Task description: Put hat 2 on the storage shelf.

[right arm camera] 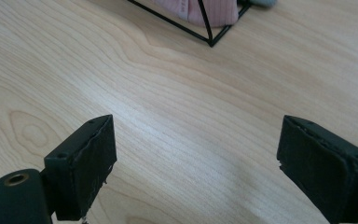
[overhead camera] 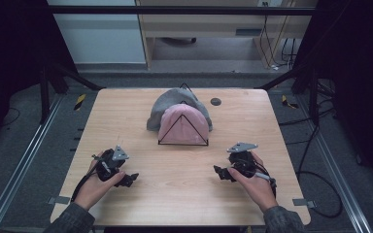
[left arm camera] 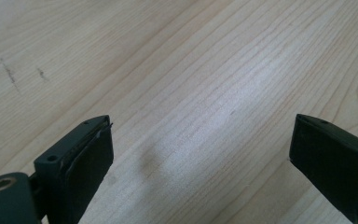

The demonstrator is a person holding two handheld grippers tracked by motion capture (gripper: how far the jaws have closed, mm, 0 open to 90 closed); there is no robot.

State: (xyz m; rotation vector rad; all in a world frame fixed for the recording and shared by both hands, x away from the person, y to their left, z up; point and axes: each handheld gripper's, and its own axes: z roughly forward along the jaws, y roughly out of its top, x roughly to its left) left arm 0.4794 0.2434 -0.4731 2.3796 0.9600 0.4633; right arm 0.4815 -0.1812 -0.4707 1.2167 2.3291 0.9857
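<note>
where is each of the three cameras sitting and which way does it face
High view: above the person's side, looking forward and down on the wooden table; both forearms, left gripper and right gripper show.
Left gripper view: rides the left gripper, looking down at bare tabletop between its open jaws.
Right gripper view: rides the right gripper, facing the table's middle; open jaws below.
Shared: the black wire stand and pink hat show in the high and right gripper views.

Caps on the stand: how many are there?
2. A pink cap hangs at the front of the wire stand, and a grey cap sits behind it, partly covered. More could be hidden behind them.
</note>
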